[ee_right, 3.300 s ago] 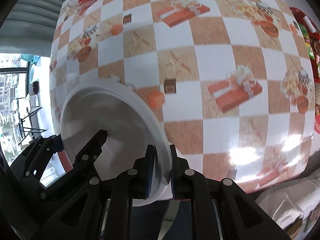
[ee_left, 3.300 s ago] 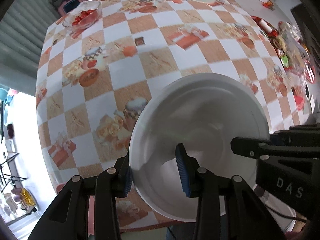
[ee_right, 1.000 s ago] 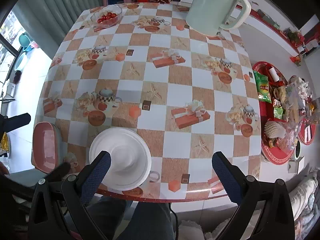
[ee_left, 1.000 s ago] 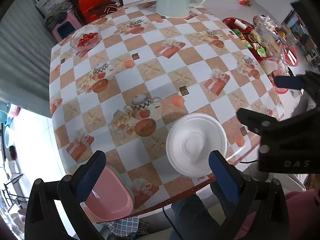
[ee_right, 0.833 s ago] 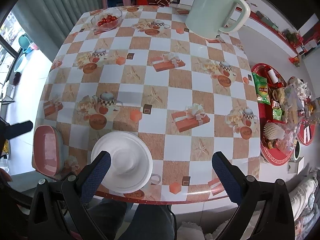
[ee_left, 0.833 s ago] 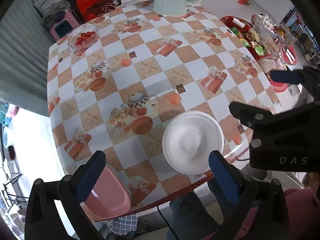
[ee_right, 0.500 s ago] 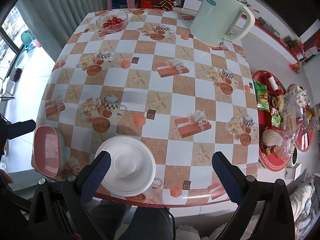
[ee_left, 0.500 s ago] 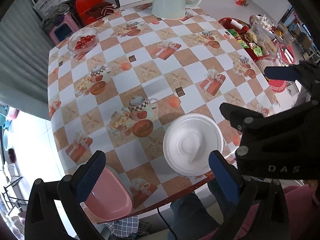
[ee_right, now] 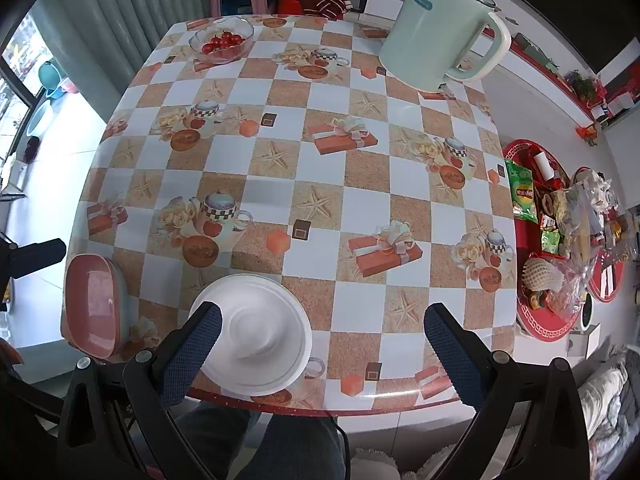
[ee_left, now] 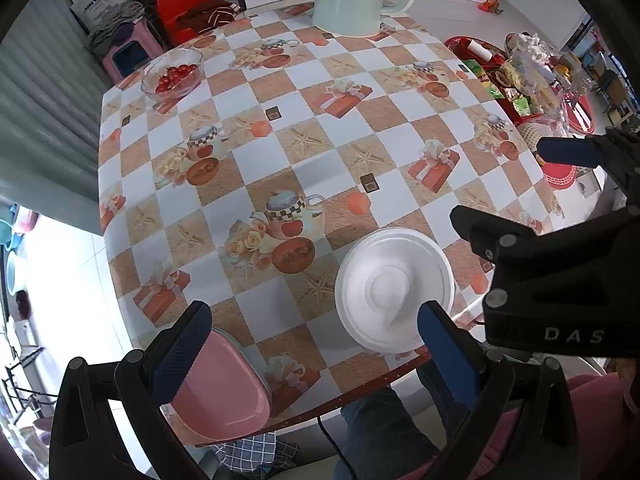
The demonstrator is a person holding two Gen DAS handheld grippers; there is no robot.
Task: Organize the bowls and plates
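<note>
1. two views, taken in turn. in the left wrist view the left hand-held gripper (ee_left: 312, 346) hangs above the near edge of the desk (ee_left: 256, 160), its jaws spread wide and holding nothing.
2. between its fingers lies the white stack (ee_left: 394, 288), a plate with a bowl upside down on it by the look of the raised centre, close to the near edge. i judge it was set there to be within easy reach.
3. the pink dish (ee_left: 218, 390) sits at the near left corner, partly behind the left finger, apart from the white stack.
4. the right hand-held gripper (ee_left: 520, 184) crosses the right side of this view, also spread.
5. in the right wrist view the right hand-held gripper (ee_right: 320, 340) is spread and empty, well above the desk (ee_right: 360, 168).
6. the white stack (ee_right: 256, 334) lies at the near edge, the pink dish (ee_right: 94, 306) at the near left corner.
7. the glass bowl of tomatoes (ee_right: 221, 43) and the kettle (ee_right: 436, 28) stand at the far corners, clear of the working area.
</note>
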